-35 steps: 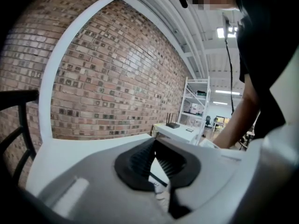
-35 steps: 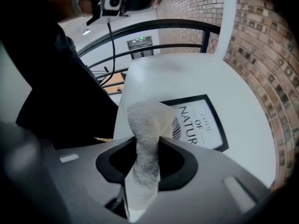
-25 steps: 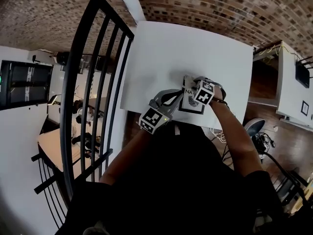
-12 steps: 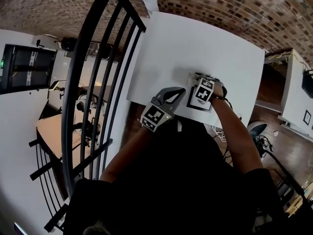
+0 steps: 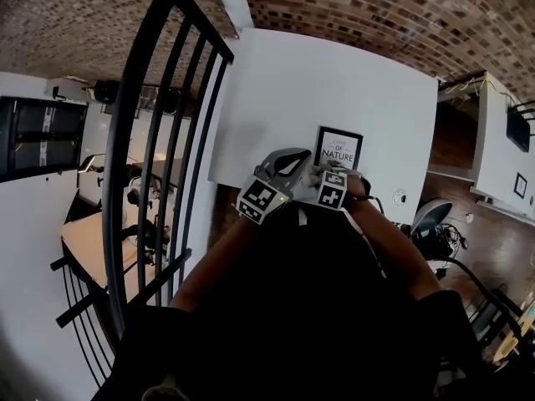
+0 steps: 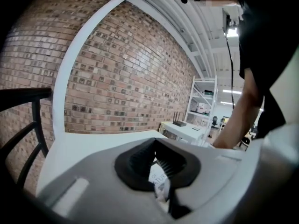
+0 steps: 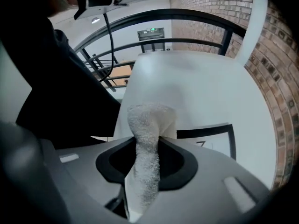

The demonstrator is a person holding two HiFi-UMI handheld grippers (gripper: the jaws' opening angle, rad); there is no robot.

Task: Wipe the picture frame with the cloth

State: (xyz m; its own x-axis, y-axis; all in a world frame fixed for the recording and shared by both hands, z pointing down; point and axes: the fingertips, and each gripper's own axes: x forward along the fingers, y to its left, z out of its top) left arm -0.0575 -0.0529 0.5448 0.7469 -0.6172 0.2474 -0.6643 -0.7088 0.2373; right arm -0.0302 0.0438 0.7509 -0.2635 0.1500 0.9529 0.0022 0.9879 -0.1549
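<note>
Wiping seems midway: your right gripper (image 7: 145,171) fingers pinch the white terry cloth (image 7: 147,134) beside the black rectangular picture frame (image 5: 338,149); left gripper (image 6: 161,195) fingers sit closed, empty. Next, sweep across it.

Black top (image 5: 292,324); grey left tool (image 5: 290,162) and right tool (image 5: 318,174) bear square-marker cubes (image 5: 261,200).

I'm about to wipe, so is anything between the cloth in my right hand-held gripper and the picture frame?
Nothing visible does. The cloth in the right hand-held gripper sits close beside the picture frame, only bare table showing between them.
</note>
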